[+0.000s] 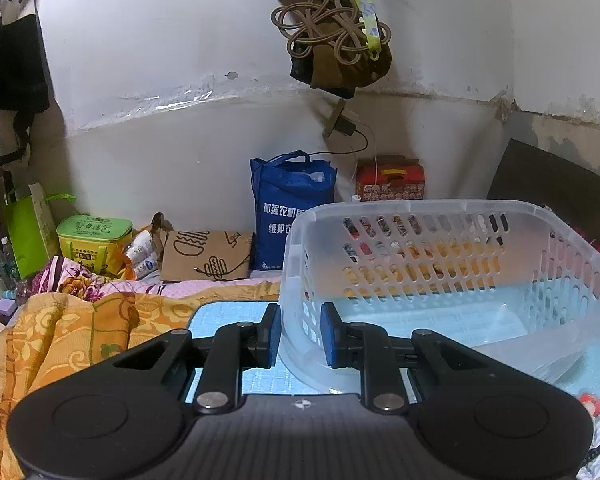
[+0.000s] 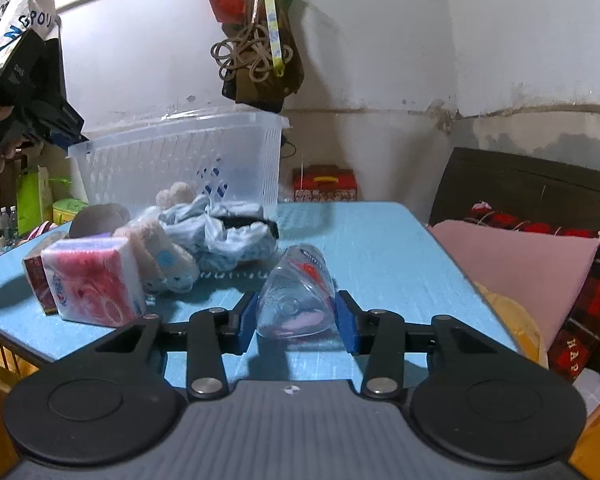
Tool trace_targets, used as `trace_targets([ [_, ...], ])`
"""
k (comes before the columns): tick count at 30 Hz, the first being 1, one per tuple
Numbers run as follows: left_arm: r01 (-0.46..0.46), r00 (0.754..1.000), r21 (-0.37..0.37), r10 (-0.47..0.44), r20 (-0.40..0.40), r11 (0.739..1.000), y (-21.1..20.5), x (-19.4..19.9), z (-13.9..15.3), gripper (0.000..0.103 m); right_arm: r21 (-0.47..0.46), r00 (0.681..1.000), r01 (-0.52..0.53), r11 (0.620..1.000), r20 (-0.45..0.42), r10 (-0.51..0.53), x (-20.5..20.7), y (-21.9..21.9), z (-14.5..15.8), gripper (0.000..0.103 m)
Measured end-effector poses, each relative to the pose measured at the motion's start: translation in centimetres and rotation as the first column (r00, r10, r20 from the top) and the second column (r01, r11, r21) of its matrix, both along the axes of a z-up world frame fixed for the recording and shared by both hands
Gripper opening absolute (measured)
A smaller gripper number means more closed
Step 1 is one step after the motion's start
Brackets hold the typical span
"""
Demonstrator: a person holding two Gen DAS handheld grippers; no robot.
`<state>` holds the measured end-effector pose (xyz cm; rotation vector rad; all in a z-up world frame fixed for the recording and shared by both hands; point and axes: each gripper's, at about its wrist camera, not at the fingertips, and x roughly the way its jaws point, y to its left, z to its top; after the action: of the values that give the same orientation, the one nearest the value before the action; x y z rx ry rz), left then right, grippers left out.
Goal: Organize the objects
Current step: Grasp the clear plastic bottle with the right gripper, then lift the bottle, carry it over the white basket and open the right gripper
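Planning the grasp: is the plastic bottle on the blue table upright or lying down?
Lying down: the bottle rests on its side on the table, between the right gripper fingers.

Red box mostly hidden behind tissue pack; blue bag lettering cut by basket

**A lived-in bedroom**

A home bedroom: a bedspread, a pillow and a dark headboard flank a blue table. Bags hang on the scuffed wall; a tote and boxes stand below.
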<state>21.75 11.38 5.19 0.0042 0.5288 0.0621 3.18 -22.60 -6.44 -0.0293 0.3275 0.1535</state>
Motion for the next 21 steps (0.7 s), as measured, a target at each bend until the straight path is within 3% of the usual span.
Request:
trace_targets([
  [4, 0.000, 1.000, -0.003, 0.000, 0.002, 1.000, 0.0, 0.0, 0.0, 0.025, 0.003, 1.000, 0.001, 1.000, 0.003, -0.001, 0.1, 0.2, -0.5, 0.049],
  [5, 0.000, 1.000, -0.004, 0.000, 0.003, 1.000, 0.1, 0.0, 0.0, 0.025, 0.009, 1.000, 0.000, 1.000, 0.005, 0.000, 0.2, 0.2, -0.5, 0.052],
  [7, 0.001, 1.000, -0.004, -0.001, 0.003, 1.000, 0.0, 0.0, 0.0, 0.025, 0.015, 1.000, 0.010, 1.000, 0.011, -0.011, 0.4, 0.2, -0.6, 0.068],
  [9, 0.001, 1.000, -0.003, -0.001, 0.003, 1.000, 0.0, 0.0, 0.0, 0.025, 0.007, 1.000, 0.009, 1.000, 0.019, -0.009, 0.9, 0.5, -0.6, 0.069],
  [11, 0.002, 1.000, -0.002, -0.002, 0.003, 1.000, 0.0, 0.0, 0.0, 0.026, -0.034, 1.000, 0.019, 0.999, 0.024, -0.018, 1.5, 1.0, -0.8, 0.063],
  [12, 0.003, 1.000, -0.005, -0.003, 0.002, 1.000, 0.1, 0.0, 0.0, 0.026, -0.038, 1.000, 0.011, 0.999, 0.026, -0.010, 1.6, 1.1, -0.8, 0.046],
  [15, 0.004, 1.000, -0.009, -0.004, 0.003, 1.000, 0.1, 0.1, 0.1, 0.026, -0.036, 1.000, 0.001, 0.999, 0.015, 0.000, 1.7, 1.0, -0.5, 0.046],
  [21, 0.005, 1.000, -0.013, -0.005, 0.002, 1.000, 0.1, 0.1, 0.1, 0.026, -0.014, 0.996, 0.033, 0.999, 0.089, -0.031, -0.1, -0.4, 2.4, 0.043],
])
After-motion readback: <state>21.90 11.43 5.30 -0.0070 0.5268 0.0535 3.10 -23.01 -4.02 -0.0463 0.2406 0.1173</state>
